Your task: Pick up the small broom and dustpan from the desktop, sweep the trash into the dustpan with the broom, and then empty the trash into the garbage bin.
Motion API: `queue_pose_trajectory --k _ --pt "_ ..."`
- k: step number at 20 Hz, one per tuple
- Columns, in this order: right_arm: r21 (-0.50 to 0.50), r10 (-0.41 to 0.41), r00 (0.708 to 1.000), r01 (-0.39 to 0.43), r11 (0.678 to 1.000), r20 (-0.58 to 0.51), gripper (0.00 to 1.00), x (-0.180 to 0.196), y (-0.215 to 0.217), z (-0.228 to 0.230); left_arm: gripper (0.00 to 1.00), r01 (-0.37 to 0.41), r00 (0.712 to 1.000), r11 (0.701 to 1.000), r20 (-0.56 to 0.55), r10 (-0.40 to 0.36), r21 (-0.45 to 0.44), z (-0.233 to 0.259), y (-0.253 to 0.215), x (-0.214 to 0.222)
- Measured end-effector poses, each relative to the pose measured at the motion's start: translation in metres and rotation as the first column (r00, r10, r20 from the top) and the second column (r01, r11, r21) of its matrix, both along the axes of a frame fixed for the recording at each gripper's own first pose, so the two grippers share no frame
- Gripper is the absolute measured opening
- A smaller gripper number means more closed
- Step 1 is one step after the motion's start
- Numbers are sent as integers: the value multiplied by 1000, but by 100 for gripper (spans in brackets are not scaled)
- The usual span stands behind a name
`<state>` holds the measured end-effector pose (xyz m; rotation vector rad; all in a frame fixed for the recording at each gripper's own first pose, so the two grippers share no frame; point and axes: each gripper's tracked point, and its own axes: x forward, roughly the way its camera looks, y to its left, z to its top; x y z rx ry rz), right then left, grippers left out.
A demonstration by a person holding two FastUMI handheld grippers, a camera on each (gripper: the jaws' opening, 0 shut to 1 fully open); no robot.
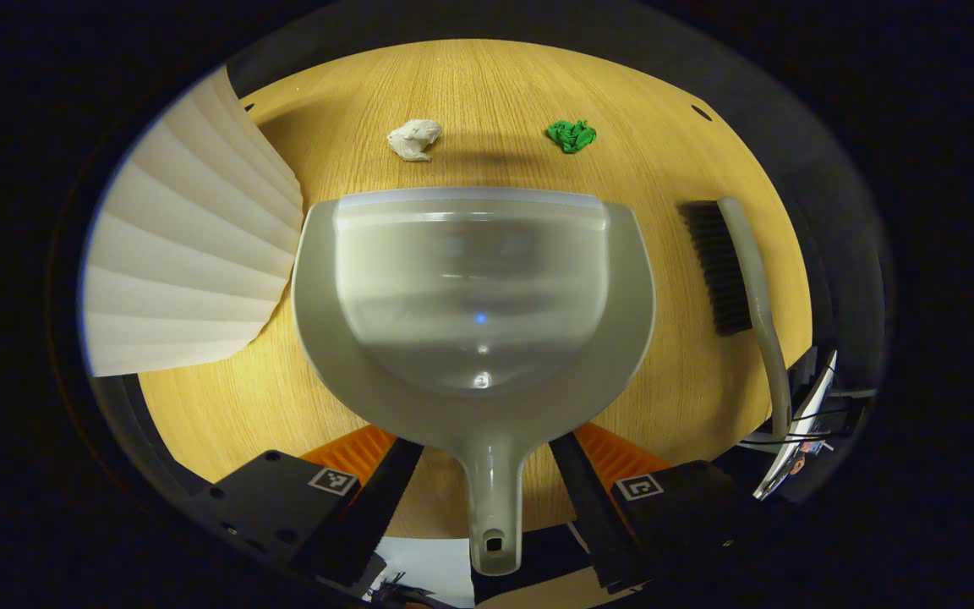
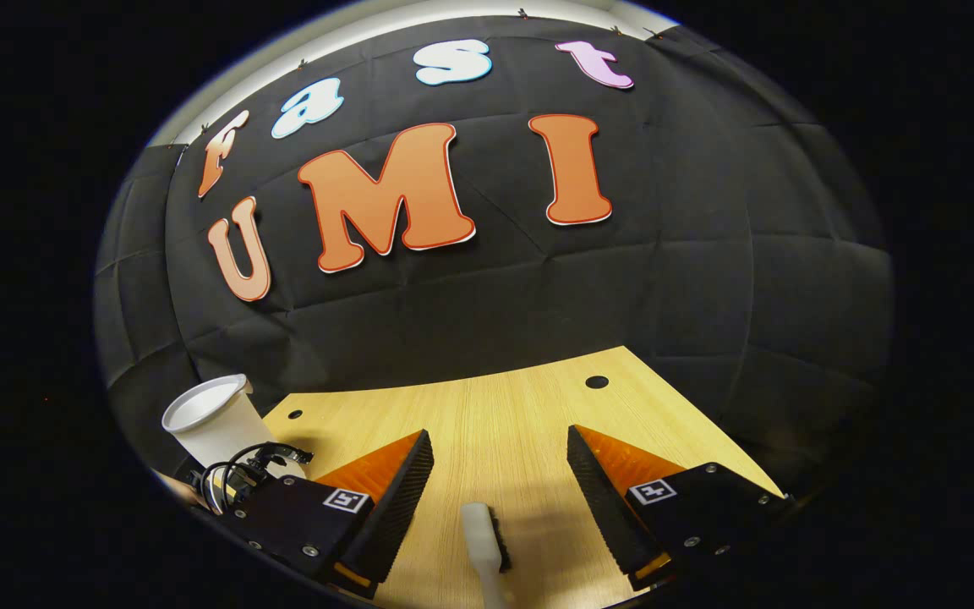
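In the left gripper view the grey dustpan [image 1: 474, 296] lies flat on the wooden table [image 1: 690, 397], its mouth facing away. Its handle [image 1: 494, 499] runs back between the fingers of my left gripper [image 1: 487, 441], which is open and straddles the handle with gaps on both sides. Beyond the pan's lip lie a crumpled white paper [image 1: 415, 139] and a crumpled green scrap [image 1: 572, 135]. The small broom [image 1: 741, 271] rests to the right of the pan, dark bristles toward it. My right gripper [image 2: 497, 444] is open over the table, and the broom's head [image 2: 487, 537] lies low between its fingers.
A white pleated garbage bin [image 1: 191, 254] stands at the table's left, close to the dustpan, and appears as a white cup shape [image 2: 212, 419] in the right gripper view. The table's far edge meets the black cloth wall. Small holes [image 2: 597, 381] mark the tabletop's corners.
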<state>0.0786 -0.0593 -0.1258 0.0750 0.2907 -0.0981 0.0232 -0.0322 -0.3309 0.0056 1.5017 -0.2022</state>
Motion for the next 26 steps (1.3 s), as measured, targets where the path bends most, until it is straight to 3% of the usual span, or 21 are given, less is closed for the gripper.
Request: queue_pose_trajectory --k 2,5,7,9,11,13,17,22,24,26 --pt "8 8 1000 -8 1000 -6 95 1 1 -2 86 -4 1000 1000 -13 4 -4 -3 -2 -1" --pt "11 41 998 -41 999 -37 95 4 5 -11 57 14 1000 1000 -18 -14 4 0 -3 -4" --pt "22 94 992 -93 995 -82 96 4 14 -22 45 25 1000 1000 3 -25 15 0 -2 -2" --pt "40 126 978 -121 992 -167 95 2 14 -44 38 21 999 1000 25 -21 23 0 3 -1" --pt "103 160 944 -136 985 -287 96 -3 19 -71 36 28 999 999 39 -29 19 1 4 -1" --pt "143 192 884 -144 979 -427 96 -18 22 -109 35 47 997 999 55 -48 21 3 7 -2" --pt "127 231 714 -197 972 -660 97 -50 26 -176 34 72 994 997 81 -73 15 3 11 -7" --pt "147 262 508 -256 956 -820 97 -77 31 -233 34 105 989 994 103 -105 11 6 18 -7" --pt "141 250 459 -258 956 -852 96 -86 29 -243 34 108 987 994 116 -109 9 8 20 -6" --pt "131 233 454 -245 961 -860 93 -84 26 -247 34 110 986 994 127 -110 8 9 22 -7"
